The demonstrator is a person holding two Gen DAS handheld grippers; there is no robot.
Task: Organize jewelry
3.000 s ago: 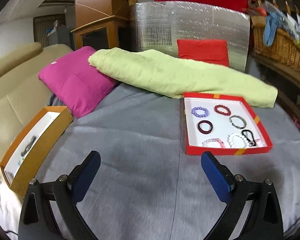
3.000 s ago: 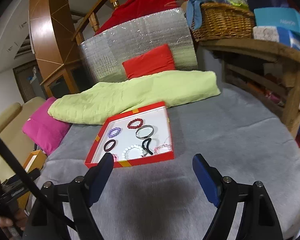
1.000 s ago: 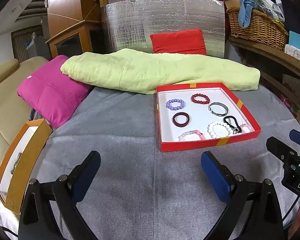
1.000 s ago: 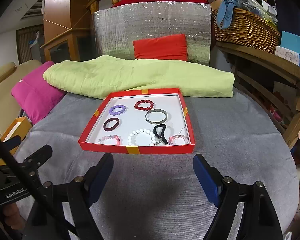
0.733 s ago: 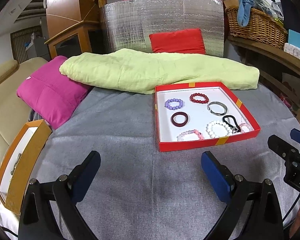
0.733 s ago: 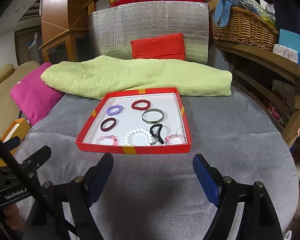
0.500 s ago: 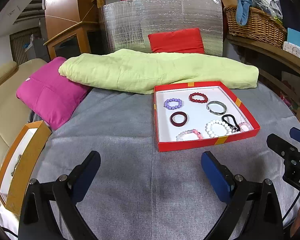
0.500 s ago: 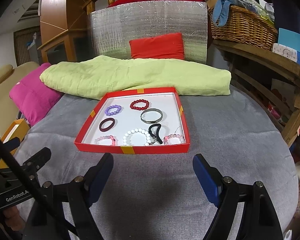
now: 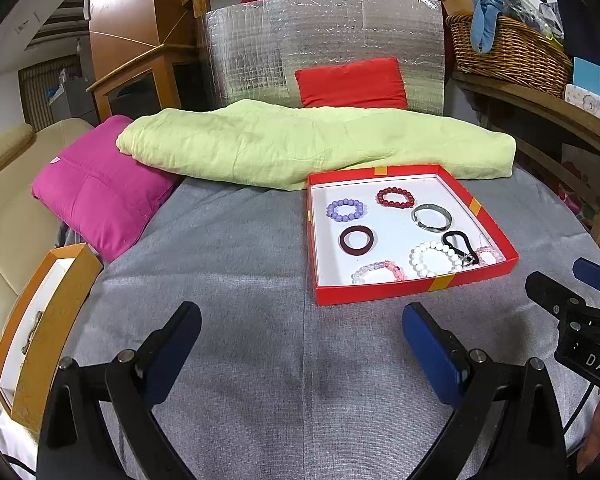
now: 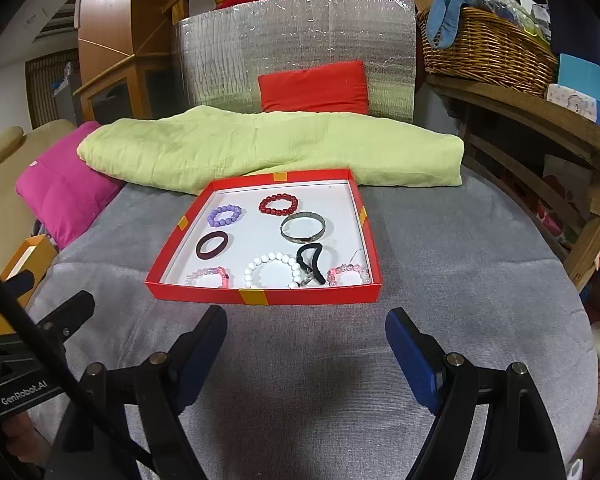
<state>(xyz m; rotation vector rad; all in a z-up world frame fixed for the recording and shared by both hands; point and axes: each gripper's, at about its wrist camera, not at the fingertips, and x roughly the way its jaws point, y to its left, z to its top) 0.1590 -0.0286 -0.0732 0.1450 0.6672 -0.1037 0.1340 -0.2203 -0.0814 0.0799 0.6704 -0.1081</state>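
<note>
Since the frame 3 seconds back, both views have swung toward the red tray [image 9: 416, 294], which now sits nearer the middle of the right wrist view than before; over the last second neither view shifts further. Both grippers hover above the grey cloth [image 10: 440, 264]. Left gripper [image 9: 300, 344]: jaws spread wide, nothing between the blue pads, tray ahead and to the right of them. Right gripper [image 10: 306, 344]: jaws equally wide, nothing held, tray directly ahead and just beyond the fingertips. Tray contents, all lying flat on the white floor: 1 purple bead bracelet [image 10: 224, 215] at far left, 1 red bead bracelet [image 10: 278, 204] at far centre, 1 silver bangle [image 10: 303, 227] nearer and to the right of the red one, 1 dark maroon ring [image 10: 211, 244] at left, 1 white bead bracelet [image 10: 272, 270] at near centre, 1 black loop [image 10: 311, 262] touching the white beads, and 2 pale pink bead bracelets, 1 at near left [image 10: 209, 276] and 1 at near right [image 10: 348, 273]. An orange box [image 9: 40, 334] stands at the left edge of the cloth, well apart from the tray, with a small dark item inside that cannot be identified. A green blanket [image 9: 300, 146] lies behind the tray, touching its far edge, beside a pink cushion [image 9: 96, 192].
</note>
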